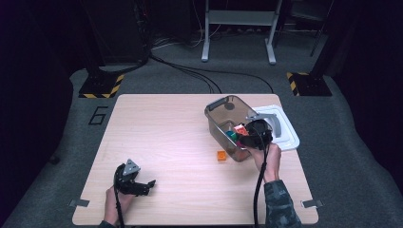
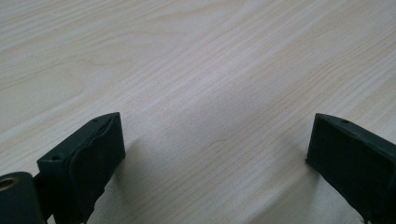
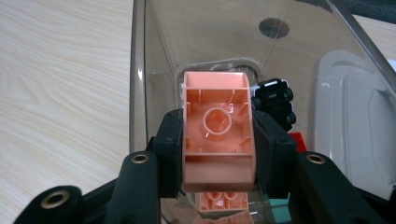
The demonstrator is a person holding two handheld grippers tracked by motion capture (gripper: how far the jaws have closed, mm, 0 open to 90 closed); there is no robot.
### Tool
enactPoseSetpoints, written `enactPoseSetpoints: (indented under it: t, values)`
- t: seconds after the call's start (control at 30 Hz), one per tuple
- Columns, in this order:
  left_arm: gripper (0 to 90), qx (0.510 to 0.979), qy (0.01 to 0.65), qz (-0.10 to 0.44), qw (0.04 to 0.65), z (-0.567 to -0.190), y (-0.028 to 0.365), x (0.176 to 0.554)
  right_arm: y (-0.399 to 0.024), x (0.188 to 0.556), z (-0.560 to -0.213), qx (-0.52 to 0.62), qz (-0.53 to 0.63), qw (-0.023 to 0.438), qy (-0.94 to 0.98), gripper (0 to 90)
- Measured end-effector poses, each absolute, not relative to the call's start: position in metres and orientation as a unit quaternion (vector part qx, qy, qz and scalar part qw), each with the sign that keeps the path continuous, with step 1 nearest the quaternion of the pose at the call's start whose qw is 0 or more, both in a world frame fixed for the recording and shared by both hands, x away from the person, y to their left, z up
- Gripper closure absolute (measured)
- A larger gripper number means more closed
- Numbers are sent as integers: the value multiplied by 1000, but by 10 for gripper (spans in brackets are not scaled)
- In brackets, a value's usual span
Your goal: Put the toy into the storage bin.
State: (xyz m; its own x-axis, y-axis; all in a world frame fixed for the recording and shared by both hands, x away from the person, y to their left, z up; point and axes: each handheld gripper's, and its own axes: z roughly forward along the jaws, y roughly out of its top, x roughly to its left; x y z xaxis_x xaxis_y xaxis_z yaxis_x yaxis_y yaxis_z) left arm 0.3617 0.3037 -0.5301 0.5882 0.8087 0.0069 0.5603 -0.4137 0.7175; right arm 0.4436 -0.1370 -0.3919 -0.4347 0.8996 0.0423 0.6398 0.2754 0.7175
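- One pale orange block (image 3: 218, 140) sits clamped between the right tongs' (image 3: 218, 154) jaws, hollow underside facing the camera, long axis running away from the tongs.
- The clear bin (image 3: 140, 70) lies directly beneath and ahead, so I judge a drop comes next.
- The left tongs (image 2: 215, 154) rest apart, empty, on the table (image 2: 187, 56), farther from the bin.

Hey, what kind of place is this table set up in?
Probably a lab or recording studio rather than a home: a light wooden table stands on grey carpet, black stand bases edged with yellow-and-black hazard tape flank it, and black cables trail across the floor behind.
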Motion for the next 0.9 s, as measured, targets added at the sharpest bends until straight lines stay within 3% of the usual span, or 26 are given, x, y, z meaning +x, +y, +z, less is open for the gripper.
enactPoseSetpoints:
  t: [0.5, 0.63, 0.73, 0.9]
  values:
    - [38, 822, 416, 180, 345, -530, 304, 362, -143, 431, -396, 503, 333, 190, 774, 552]
    - [38, 822, 416, 180, 345, -530, 304, 362, -143, 429, -394, 512, 328, 194, 770, 406]
    - [38, 822, 416, 180, 345, -530, 304, 362, -144, 425, -392, 511, 336, 196, 767, 377]
    - [38, 821, 416, 180, 345, -530, 304, 362, -142, 408, -383, 492, 360, 206, 765, 237]
